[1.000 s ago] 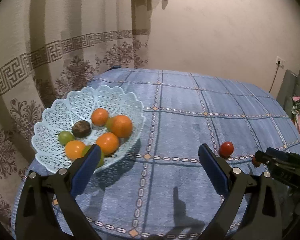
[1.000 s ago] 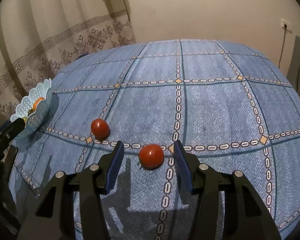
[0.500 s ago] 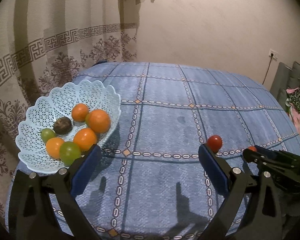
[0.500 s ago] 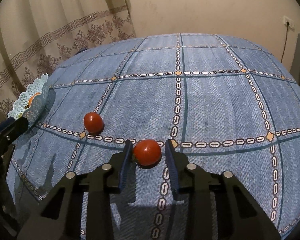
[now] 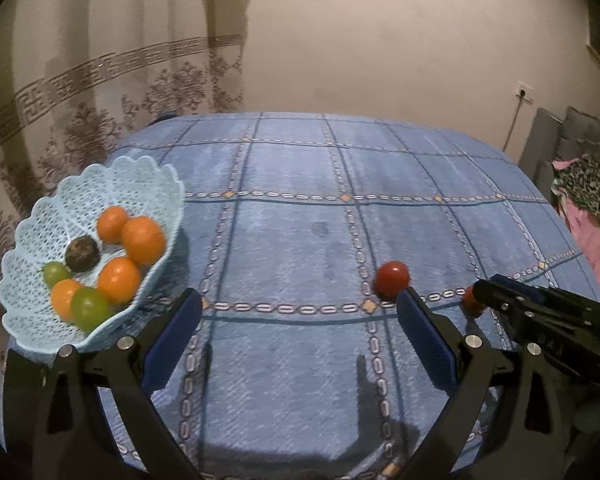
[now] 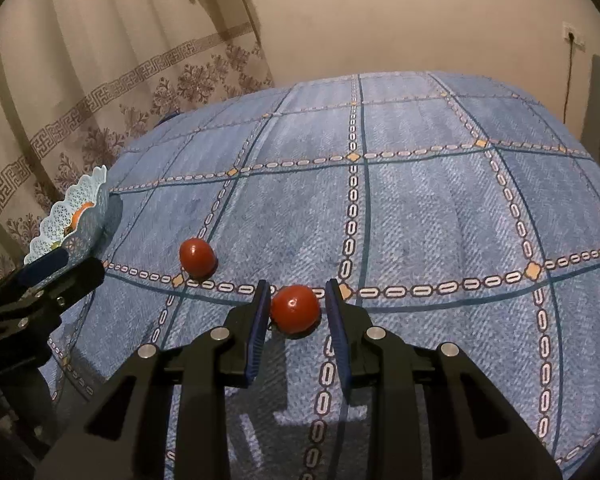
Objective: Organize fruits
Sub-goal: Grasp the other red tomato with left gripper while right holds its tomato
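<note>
A red tomato (image 6: 295,307) is bracketed, apparently pinched, by the right tool (image 6: 295,312) on the surface (image 6: 440,208). The left tool (image 5: 298,312) is spread, right of the basket (image 5: 32,312).

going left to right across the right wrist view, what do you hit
left gripper → basket → loose tomato → tomato between the right gripper's fingers → bare blue tablecloth → wall socket
</note>
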Action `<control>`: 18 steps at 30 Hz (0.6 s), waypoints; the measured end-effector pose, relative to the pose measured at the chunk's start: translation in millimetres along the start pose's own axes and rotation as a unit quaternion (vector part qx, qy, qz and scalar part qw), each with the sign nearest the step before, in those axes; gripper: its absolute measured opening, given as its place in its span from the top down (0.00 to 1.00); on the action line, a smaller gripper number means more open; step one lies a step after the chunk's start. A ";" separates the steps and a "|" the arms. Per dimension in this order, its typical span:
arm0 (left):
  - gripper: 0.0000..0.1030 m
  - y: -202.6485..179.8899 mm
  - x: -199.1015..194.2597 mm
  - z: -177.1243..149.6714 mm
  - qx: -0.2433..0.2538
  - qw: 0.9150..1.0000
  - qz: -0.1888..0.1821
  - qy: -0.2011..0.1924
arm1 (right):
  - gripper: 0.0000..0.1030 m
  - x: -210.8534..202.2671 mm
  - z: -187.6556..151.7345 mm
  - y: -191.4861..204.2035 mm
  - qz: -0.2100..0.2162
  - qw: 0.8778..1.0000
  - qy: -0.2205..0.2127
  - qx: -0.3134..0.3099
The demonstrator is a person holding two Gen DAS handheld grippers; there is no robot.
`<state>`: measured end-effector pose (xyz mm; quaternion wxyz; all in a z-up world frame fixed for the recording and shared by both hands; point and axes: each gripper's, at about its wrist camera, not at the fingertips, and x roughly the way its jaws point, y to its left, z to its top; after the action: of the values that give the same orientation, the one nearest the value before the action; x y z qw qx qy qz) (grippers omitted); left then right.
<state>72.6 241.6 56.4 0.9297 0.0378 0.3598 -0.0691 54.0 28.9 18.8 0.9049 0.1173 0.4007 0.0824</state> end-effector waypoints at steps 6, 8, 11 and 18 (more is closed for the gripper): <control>0.04 -12.1 9.1 1.8 0.013 1.000 -0.003 0.008 | 0.71 7.0 -2.3 0.7 0.020 1.000 0.014 0.005; 0.04 -13.6 10.9 1.2 0.015 1.000 -0.003 0.011 | 0.71 8.6 -3.2 1.2 0.024 1.000 0.017 0.006; 0.04 -15.1 13.0 1.0 0.018 1.000 -0.003 0.012 | 0.71 10.9 -3.7 3.3 0.027 0.999 0.019 0.004; 0.04 -17.3 15.7 -0.2 0.022 1.000 -0.005 0.015 | 0.71 11.2 -4.7 4.3 0.031 0.999 0.018 0.004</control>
<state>81.3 223.0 45.3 0.9226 0.0573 0.3728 -0.0808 57.8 36.4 9.1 0.8939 0.1321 0.4138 0.1110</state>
